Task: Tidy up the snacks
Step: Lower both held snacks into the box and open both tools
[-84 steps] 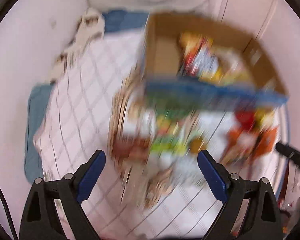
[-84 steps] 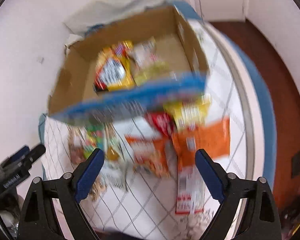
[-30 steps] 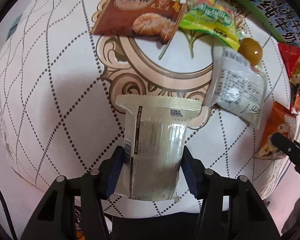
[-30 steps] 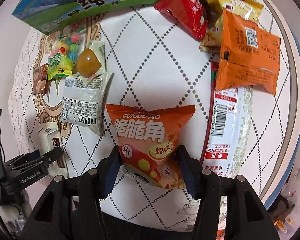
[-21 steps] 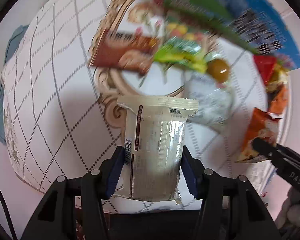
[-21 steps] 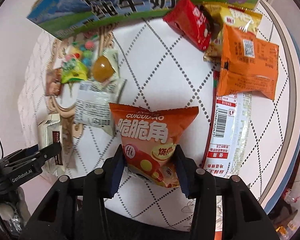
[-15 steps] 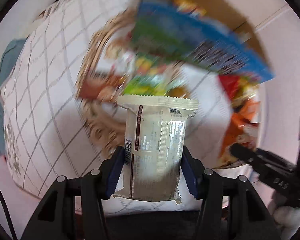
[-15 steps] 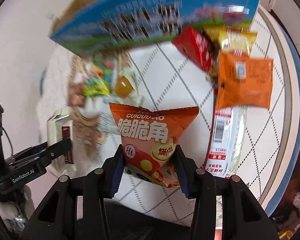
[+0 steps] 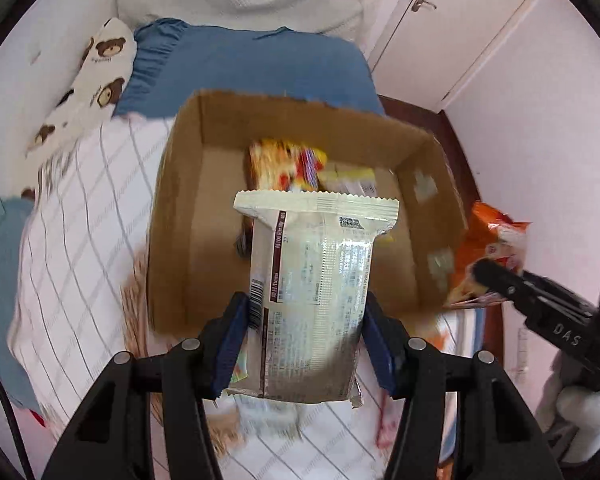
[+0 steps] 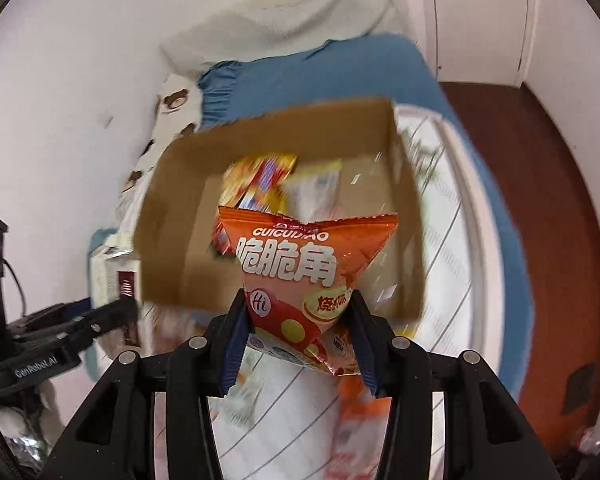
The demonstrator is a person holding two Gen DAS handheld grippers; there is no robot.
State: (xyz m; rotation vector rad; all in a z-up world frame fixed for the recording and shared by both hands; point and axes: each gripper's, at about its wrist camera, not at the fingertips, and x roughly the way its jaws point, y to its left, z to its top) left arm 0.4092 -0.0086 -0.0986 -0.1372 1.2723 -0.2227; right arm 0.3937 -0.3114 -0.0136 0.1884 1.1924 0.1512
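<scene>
Two packets held aloft at once, one per gripper, both in front of the open cardboard box [image 9: 180, 216] at frame centre. Left gripper [image 9: 303, 334] clamped across the lower part of a pale cream snack packet [image 9: 314, 280], blue pads pressing its side edges, crimped top seam standing upright over the box mouth. Right gripper [image 10: 298, 330] pinched on the bottom of an orange corn-snack bag [image 10: 296, 264], puffed top spreading wide above the jaws. Judged light, air-filled and crushable, both: film slick, contents brittle, so only gentle pressure wanted. Cream packet looked flatter and stiffer, well taken across its width; orange bag pillowy and liable to squirm or slip, better taken low near the seam as seen. Box already carrying a yellow-and-red packet [image 9: 288, 168] and paler wrappers toward its far wall, blurred. Box resting on a white grid-patterned cloth [image 9: 72, 208], blue bedding [image 9: 244, 68] and a bear-print pillow [image 9: 96, 68] toward the upper left. More orange wrappers left on the cloth at lower right of the right wrist view, too smeared to name.
</scene>
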